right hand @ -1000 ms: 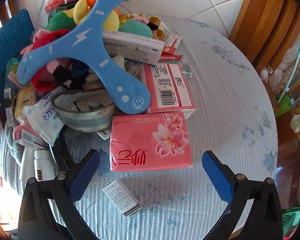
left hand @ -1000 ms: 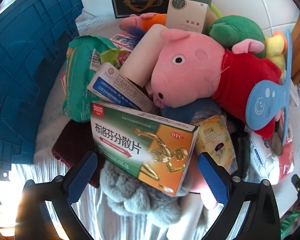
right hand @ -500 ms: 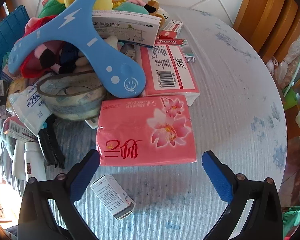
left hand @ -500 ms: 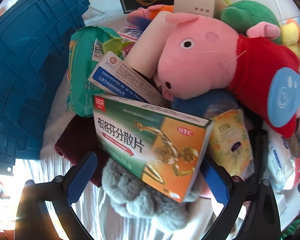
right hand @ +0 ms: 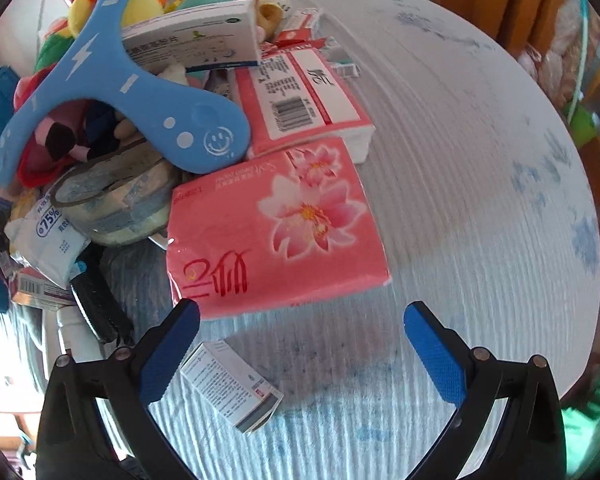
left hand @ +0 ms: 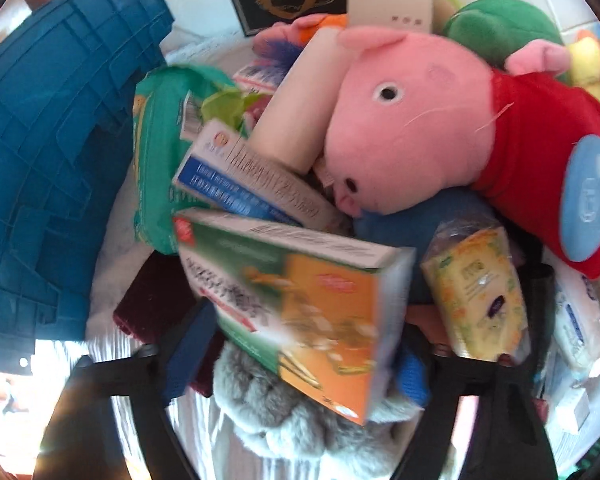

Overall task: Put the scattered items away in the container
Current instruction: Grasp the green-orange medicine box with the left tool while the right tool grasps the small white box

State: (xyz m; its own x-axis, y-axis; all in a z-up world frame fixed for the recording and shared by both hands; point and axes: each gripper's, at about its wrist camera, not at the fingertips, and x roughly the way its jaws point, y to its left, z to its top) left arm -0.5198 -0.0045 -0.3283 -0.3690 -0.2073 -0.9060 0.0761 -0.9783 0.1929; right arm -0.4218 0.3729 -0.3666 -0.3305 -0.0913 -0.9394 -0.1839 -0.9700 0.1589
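Both views are bright with daylight; the lower left of each frame is blown out to white glare; the left wrist view is smeared by motion, worst on the green and orange box (left hand: 300,304); fisheye curvature bends the edges, and black vignette fills the corners.

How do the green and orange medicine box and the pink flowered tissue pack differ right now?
The green and orange medicine box is stiff cardboard; the pink tissue pack is soft plastic wrap. The box sits tilted on the pile, the pack flat on the tablecloth. The left gripper has been closing around the box; the right gripper is open before the pack.
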